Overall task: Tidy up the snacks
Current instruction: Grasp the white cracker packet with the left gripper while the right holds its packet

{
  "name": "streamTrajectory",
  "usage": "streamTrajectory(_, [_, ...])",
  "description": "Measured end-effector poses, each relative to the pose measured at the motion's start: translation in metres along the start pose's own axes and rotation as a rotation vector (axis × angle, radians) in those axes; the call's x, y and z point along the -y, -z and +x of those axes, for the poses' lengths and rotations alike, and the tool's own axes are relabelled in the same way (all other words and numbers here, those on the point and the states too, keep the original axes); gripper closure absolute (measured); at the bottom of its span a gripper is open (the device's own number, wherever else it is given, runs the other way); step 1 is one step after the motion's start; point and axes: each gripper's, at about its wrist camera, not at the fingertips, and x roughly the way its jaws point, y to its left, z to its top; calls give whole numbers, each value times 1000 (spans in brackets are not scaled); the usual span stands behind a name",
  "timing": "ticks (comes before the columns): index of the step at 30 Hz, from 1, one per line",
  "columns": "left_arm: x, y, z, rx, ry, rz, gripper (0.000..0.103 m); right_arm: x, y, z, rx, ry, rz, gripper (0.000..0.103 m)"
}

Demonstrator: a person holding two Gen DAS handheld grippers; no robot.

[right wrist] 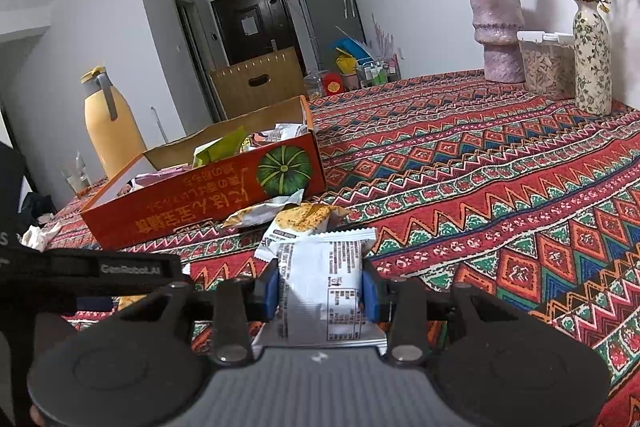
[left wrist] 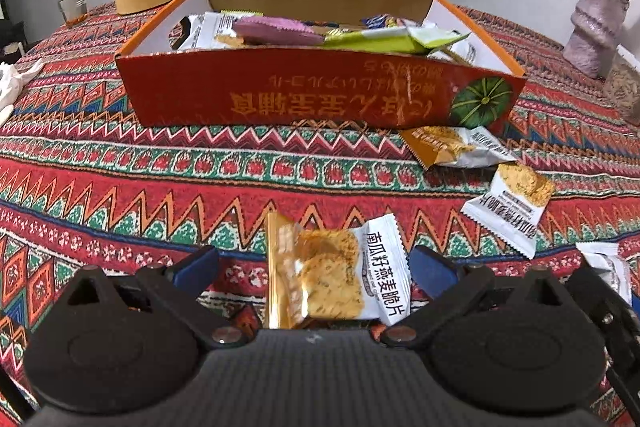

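Left gripper [left wrist: 314, 269], jaws apart, straddles a packet [left wrist: 340, 277] lying crosswise at lower centre. Right gripper [right wrist: 320, 291] clamps a white packet [right wrist: 322, 279], long axis pointing up-frame toward the box [right wrist: 208, 199]; bare cloth [right wrist: 500, 187] at right.

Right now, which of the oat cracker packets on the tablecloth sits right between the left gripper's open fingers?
The white-and-gold oat cracker packet with its gold end pointing left. The other two packets lie farther off, nearer the orange cardboard box.

Patterned tablecloth [left wrist: 160, 167] under snack box [left wrist: 280, 95]

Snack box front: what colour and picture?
Red box with orange lettering, green pumpkin; clearest in left wrist view.
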Motion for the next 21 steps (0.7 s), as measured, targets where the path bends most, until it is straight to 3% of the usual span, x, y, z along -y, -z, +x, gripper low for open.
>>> streamTrajectory(14, [8,5,2,7,-45,23,0,4,9,3,-17,-35,24,64])
streamTrajectory(21, [8,-1,3,-39,-55,16,0,4,9,-1,-12,-35,25,64])
